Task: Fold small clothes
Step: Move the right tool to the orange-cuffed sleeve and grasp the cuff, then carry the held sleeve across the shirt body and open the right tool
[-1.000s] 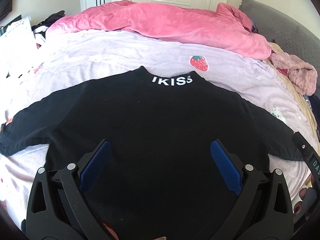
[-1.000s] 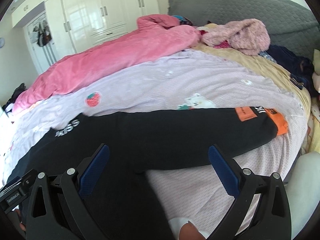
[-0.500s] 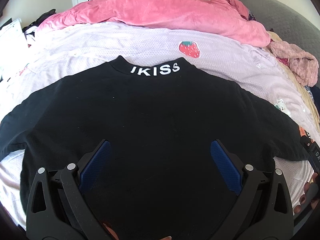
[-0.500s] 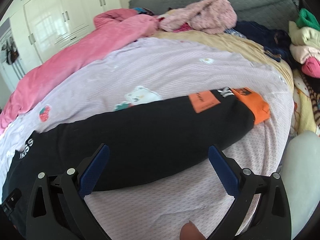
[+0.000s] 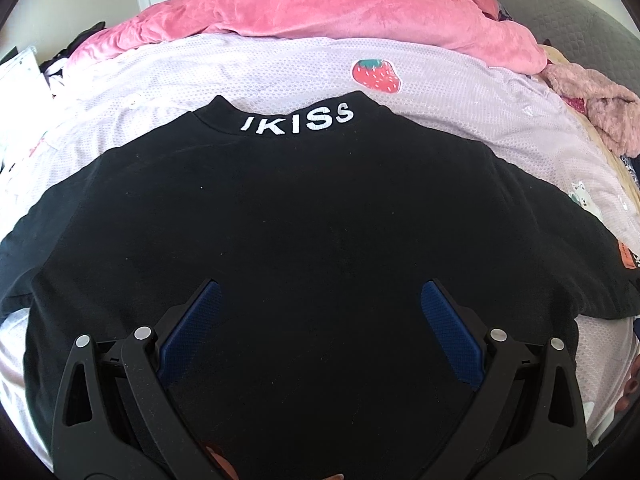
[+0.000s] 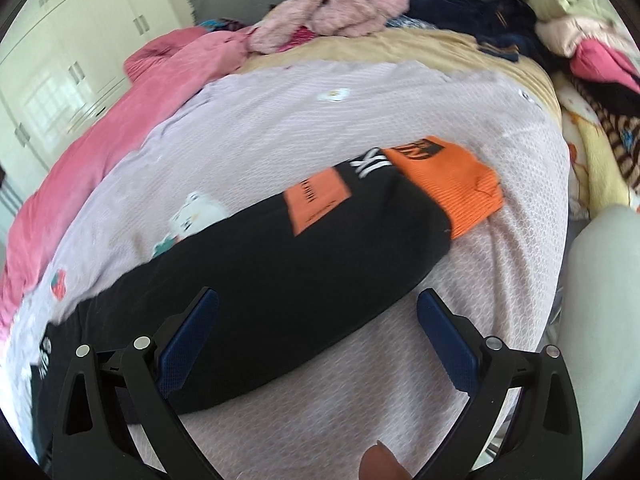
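Note:
A small black long-sleeved top (image 5: 304,216) lies spread flat on the lilac bed cover (image 5: 280,76), its collar lettered "IKISS" at the far side. My left gripper (image 5: 320,300) is open and empty, hovering over the top's lower body. In the right wrist view the top's right sleeve (image 6: 288,264) stretches out to an orange cuff (image 6: 452,184) with an orange patch. My right gripper (image 6: 318,308) is open and empty above the middle of that sleeve.
A pink quilt (image 5: 320,4) is heaped along the far side of the bed. A fluffy pink garment (image 6: 340,4) and a pile of mixed clothes (image 6: 580,32) lie at the right end. White wardrobes (image 6: 60,60) stand behind.
The left gripper has moved forward and lower over the top's body. The right gripper has swung right along the sleeve toward the orange cuff. Both stayed open.

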{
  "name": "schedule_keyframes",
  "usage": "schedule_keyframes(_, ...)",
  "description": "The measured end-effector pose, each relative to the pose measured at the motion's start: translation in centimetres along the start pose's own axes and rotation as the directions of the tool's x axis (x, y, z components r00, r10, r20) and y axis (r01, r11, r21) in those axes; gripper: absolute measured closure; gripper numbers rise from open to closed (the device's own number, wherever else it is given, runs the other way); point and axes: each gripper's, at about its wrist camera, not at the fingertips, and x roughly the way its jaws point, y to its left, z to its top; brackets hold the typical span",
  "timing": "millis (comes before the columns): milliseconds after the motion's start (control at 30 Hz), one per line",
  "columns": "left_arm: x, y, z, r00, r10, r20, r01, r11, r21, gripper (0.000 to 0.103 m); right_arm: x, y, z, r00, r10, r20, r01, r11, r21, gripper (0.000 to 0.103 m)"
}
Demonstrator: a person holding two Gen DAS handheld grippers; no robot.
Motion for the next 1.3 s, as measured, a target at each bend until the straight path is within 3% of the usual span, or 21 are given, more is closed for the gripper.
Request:
schedule_keyframes(233,0.7,0.6,0.7,1.000,-0.004,0.003,0.004,1.000,-0.019,0.009,1.5,-4.0,3.0,0.993,0.114,0.027,-0.117,0.971,0.209,0.004)
schedule_keyframes(367,1.2,1.0,0.9,1.000,-0.003,0.000,0.003,0.999,-0.038,0.009,2.4,-4.9,4.3,0.986,0.157,0.048,-0.164,0.949,0.271,0.008)
schedule_keyframes(400,1.3,1.2,0.9,1.000,-0.007,-0.002,0.007,0.999,-0.045,0.009,2.4,-4.8,4.6,0.984,0.167,0.058,-0.176,0.943,0.282,0.024)
schedule_keyframes(433,1.4,1.3,0.9,1.000,-0.013,-0.004,0.013,0.999,-0.053,0.009,2.5,-4.7,4.9,0.984,0.166,0.062,-0.177,0.942,0.286,0.046)
schedule_keyframes(467,1.4,1.5,0.9,1.000,-0.016,-0.006,0.016,0.998,-0.057,0.009,2.5,-4.5,5.0,0.983,0.170,0.064,-0.181,0.941,0.286,0.057)
schedule_keyframes(500,1.4,1.6,0.9,1.000,-0.016,-0.005,0.016,0.998,-0.059,0.009,2.7,-4.1,5.2,0.980,0.188,0.065,-0.199,0.939,0.280,0.074)
schedule_keyframes(533,1.3,1.7,0.8,1.000,-0.015,-0.001,0.015,0.998,-0.065,0.009,2.7,-3.6,5.3,0.974,0.219,0.064,-0.228,0.936,0.268,0.080)
schedule_keyframes(733,0.8,2.7,0.7,0.999,-0.052,0.003,0.052,0.992,-0.112,0.009,0.0,2.3,5.1,0.935,0.343,0.089,-0.351,0.932,0.088,0.084)
schedule_keyframes(967,-0.8,5.1,0.5,0.997,-0.041,0.061,0.051,0.984,-0.171,0.009,-2.3,10.6,3.9,0.872,0.489,0.032,-0.487,0.871,-0.065,0.084)
schedule_keyframes(1233,-2.8,10.3,-0.1,0.989,-0.004,0.147,0.047,0.955,-0.293,0.009,-4.4,18.3,-0.8,0.781,0.615,-0.106,-0.617,0.737,-0.275,0.084)
schedule_keyframes(1300,-2.8,11.6,-0.5,0.990,-0.010,0.143,0.057,0.942,-0.330,0.009,-4.9,19.3,-1.9,0.773,0.622,-0.124,-0.624,0.711,-0.324,0.084)
